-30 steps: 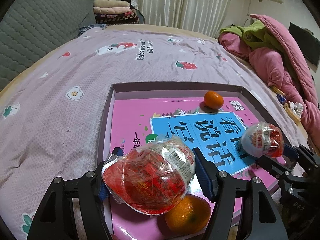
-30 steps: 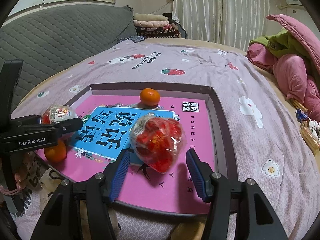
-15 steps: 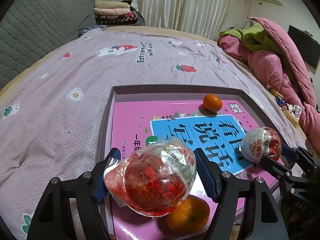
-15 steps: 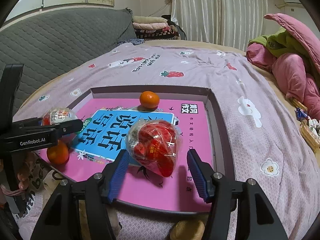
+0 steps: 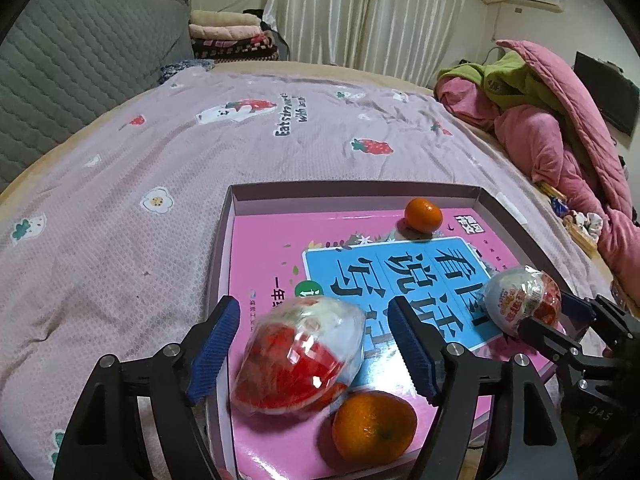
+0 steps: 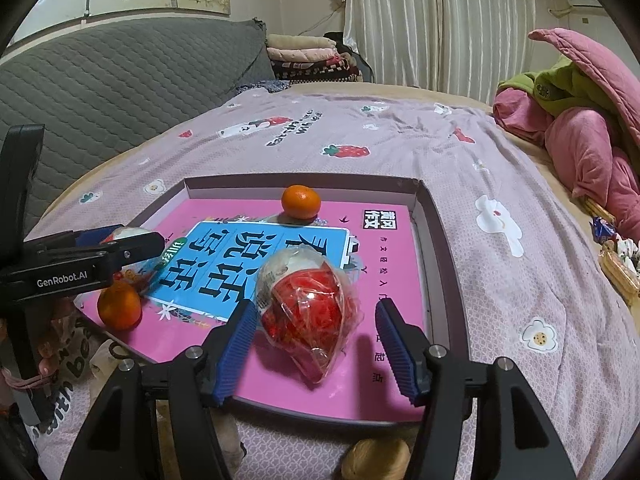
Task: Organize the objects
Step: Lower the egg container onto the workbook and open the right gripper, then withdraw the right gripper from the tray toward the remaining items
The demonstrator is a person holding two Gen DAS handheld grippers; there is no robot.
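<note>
A shallow box lid with a pink book inside lies on the bed. My left gripper is open around a clear-wrapped red and white egg, which rests in the box beside an orange. My right gripper is open around a second wrapped egg that stands on the pink book. A second orange sits at the far side of the box. The near orange and the left gripper's finger show in the right wrist view.
The bed has a mauve strawberry-print cover. A heap of pink and green quilts lies at the right. A grey quilted headboard and folded blankets are at the back left. Snack wrappers lie at the right bed edge.
Both grippers have opened wider and let go of their eggs. The left egg has dropped and rolled down onto the box floor by the orange; the right egg has settled on the book.
</note>
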